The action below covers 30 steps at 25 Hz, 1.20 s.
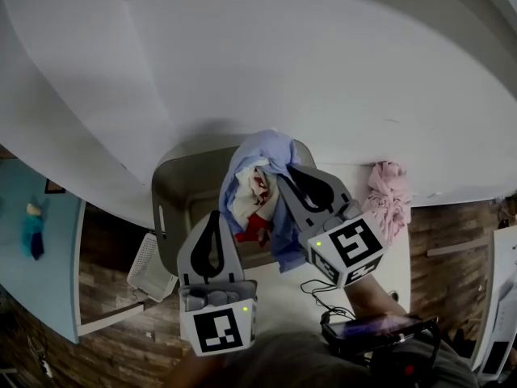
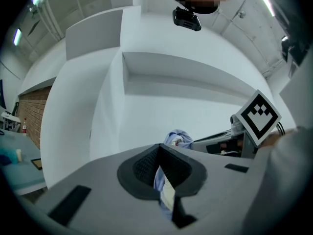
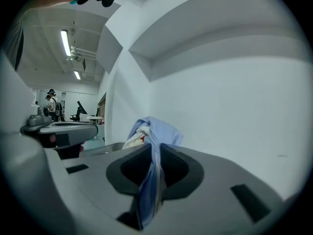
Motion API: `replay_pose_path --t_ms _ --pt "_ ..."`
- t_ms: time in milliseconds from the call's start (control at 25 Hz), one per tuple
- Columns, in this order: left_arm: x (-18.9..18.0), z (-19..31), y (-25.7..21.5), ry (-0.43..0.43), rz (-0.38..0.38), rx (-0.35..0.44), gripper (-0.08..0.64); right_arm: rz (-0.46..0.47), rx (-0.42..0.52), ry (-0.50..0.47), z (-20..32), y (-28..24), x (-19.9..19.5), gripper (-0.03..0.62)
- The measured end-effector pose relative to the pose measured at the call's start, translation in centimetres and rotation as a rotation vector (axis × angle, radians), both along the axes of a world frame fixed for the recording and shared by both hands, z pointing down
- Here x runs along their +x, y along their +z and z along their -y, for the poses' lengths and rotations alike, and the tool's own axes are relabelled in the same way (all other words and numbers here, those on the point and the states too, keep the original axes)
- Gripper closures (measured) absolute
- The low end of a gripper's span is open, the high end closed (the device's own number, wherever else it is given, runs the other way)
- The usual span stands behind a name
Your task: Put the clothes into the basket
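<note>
A bundle of clothes (image 1: 257,186), light blue shirt cloth wrapped around white and red pieces, hangs over the right half of the grey basket (image 1: 171,188), its lower folds draping across the basket's near right rim. It is not yet inside.

The right gripper (image 1: 291,172), just right of the basket, has its jaws clamped on a thick pleat of the blue cloth near the top of the bundle. Gripping high lets the rest hang down as one mass, so it should drop in without spreading.

The left gripper (image 1: 215,217) sits over the basket's near edge with its jaws closed. Its own view shows a strip of blue and white cloth in the gap between them, so it seems to pinch the bundle's left side, probably to keep that side from swinging outside the basket.

A pink garment (image 1: 388,194) lies on the white tabletop (image 1: 279,299), well to the right of the basket. It is untouched and looks like the next item to collect.
</note>
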<state>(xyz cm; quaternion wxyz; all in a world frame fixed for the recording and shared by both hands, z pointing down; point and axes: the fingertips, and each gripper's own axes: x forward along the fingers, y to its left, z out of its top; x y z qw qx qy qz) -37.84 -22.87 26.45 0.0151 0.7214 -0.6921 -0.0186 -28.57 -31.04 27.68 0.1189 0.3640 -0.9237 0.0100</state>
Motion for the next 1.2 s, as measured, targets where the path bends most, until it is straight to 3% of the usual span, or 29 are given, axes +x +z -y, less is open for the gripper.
replay_pose_path --t_ms 160,680,1000,1200 --pt "0.1 0.1 0.2 0.0 0.004 -0.012 0.555 -0.031 -0.031 -0.013 -0.2 1.5 0.0 0.505" --pt "1.5 -0.2 -0.2 0.03 0.025 0.009 0.555 0.045 0.038 0.042 -0.7 -1.2 2.0 0.513" --pt "5.1 -2.4 -1.4 0.056 0.051 0.046 0.555 0.152 0.114 0.069 -4.2 -4.2 6.6 0.58" --pt "7.7 -4.1 -2.0 0.057 0.094 0.101 0.555 0.152 0.128 0.079 -7.7 -4.0 10.5 0.58"
